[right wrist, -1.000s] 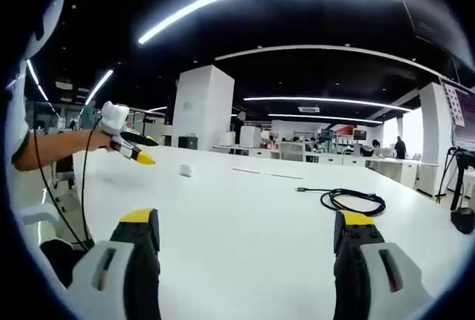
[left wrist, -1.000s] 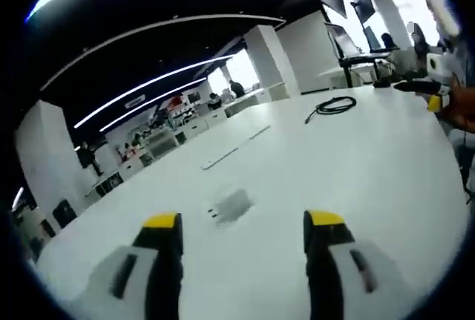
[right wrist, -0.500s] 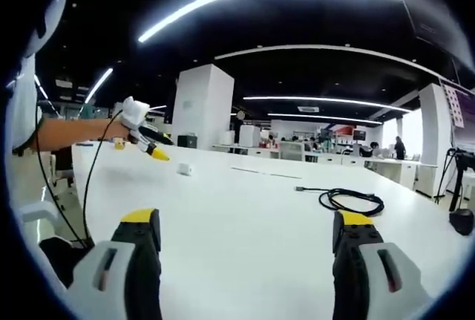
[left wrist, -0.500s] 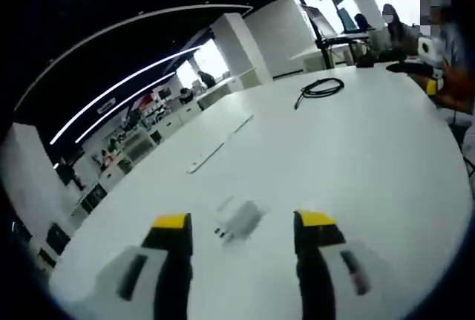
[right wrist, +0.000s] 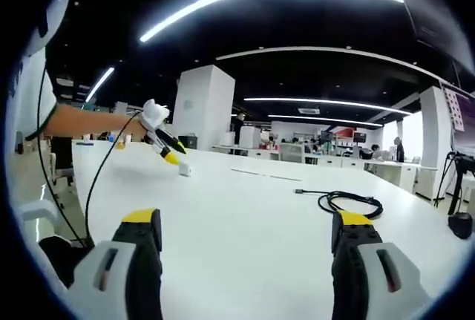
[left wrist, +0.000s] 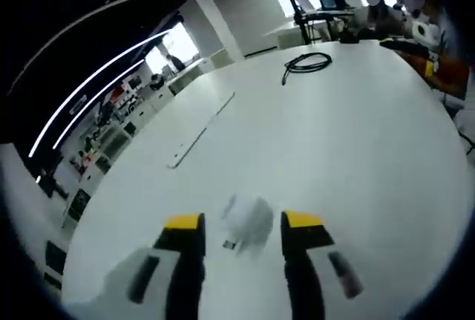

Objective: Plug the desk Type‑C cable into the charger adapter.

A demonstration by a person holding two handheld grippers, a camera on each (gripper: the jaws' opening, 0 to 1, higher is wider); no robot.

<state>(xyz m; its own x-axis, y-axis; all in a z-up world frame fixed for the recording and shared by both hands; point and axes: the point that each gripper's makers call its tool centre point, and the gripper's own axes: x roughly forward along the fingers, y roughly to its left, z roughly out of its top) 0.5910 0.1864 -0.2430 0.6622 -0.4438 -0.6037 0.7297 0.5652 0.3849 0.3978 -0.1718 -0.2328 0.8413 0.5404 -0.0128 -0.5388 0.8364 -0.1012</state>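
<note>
The left gripper (left wrist: 241, 225) spreads its fingers around the white charger adapter (left wrist: 248, 220), gripping nothing. The right gripper (right wrist: 245, 227) hangs wide open and empty over bare white table (right wrist: 245, 201), well apart from the coiled cable (right wrist: 350, 203).

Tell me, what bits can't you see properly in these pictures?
- Small white charger adapter, left gripper view: motion blur smears it, so its port can't be found, nor whether the left gripper touches it.
- Same adapter, right gripper view: too small and far for detail.
- Coiled black Type-C cable, right gripper view: its plug tip is too tiny to read.
- Right gripper: lower body cut off by the picture's edge.
</note>
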